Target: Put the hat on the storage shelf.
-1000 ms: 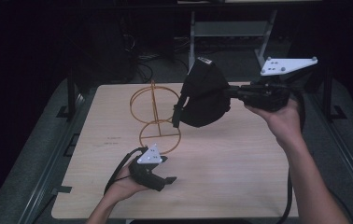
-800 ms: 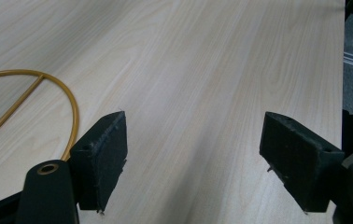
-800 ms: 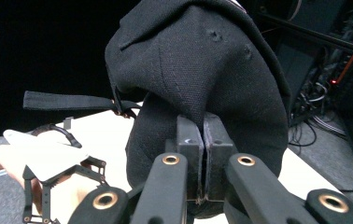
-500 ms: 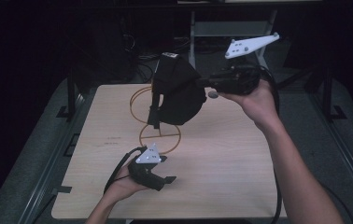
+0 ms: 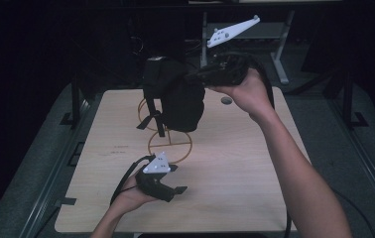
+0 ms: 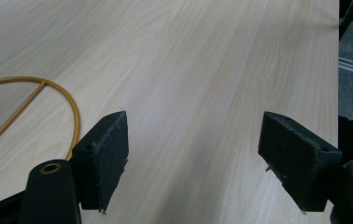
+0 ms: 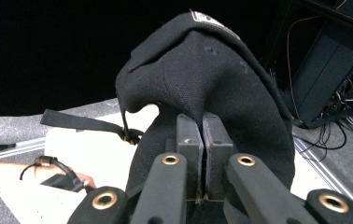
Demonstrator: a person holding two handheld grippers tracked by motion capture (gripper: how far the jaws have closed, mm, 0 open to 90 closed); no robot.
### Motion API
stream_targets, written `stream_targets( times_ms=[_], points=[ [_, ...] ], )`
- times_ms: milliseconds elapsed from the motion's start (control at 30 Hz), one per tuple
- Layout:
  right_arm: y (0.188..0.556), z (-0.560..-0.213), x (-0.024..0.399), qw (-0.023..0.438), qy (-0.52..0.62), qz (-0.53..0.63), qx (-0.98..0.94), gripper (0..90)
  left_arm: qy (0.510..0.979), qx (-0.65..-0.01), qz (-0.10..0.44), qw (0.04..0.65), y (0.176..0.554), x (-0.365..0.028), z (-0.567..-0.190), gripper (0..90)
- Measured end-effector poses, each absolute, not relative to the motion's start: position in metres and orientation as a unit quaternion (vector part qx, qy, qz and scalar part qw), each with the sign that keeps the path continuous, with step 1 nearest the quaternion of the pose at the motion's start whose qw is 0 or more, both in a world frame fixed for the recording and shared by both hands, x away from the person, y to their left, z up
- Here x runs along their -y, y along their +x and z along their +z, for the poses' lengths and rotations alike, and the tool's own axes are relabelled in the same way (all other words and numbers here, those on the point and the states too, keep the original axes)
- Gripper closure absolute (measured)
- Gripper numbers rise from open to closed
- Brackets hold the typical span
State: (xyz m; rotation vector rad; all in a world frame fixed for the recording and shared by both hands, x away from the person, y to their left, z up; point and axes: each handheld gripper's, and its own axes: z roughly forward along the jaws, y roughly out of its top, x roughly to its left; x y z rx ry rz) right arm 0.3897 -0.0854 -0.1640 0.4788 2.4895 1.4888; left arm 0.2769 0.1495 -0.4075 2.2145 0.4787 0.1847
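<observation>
You get a dim room with black surroundings, light falling from overhead onto the pale wooden table [image 5: 255, 163], soft shadows under your jaws (left gripper view), slight softness overall, black cap [image 7: 212, 88] dark yet legible in weave.

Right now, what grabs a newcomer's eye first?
The black cap, held aloft over the far side of the table by the right hand-held gripper, jaws pinched shut on its fabric. Beneath it stands a gold wire stand; the left hand-held gripper rests open by its base.

Gold wire stand [image 5: 168, 130] partly behind cap [image 5: 175, 96]
</observation>
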Motion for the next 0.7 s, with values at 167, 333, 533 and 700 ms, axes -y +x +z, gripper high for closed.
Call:
stream_targets(
  times_ms=[167,333,533,700],
  points=[
    [0.397,-0.162,0.071,0.098,0.159,0.504,-0.843,87.8,0.886,-0.184,0.075,0.419,0.278,-0.149,-0.408,24.4],
    [0.405,-0.164,0.058,0.096,0.162,0.507,-0.841,87.8,0.886,-0.184,0.076,0.418,0.277,-0.149,-0.409,24.4],
    [0.417,-0.168,0.043,0.083,0.173,0.507,-0.84,87.8,0.887,-0.18,0.074,0.42,0.277,-0.149,-0.408,24.4],
    [0.427,-0.173,0.029,0.086,0.187,0.501,-0.841,87.7,0.889,-0.174,0.076,0.416,0.276,-0.148,-0.408,24.5]
  ],
)
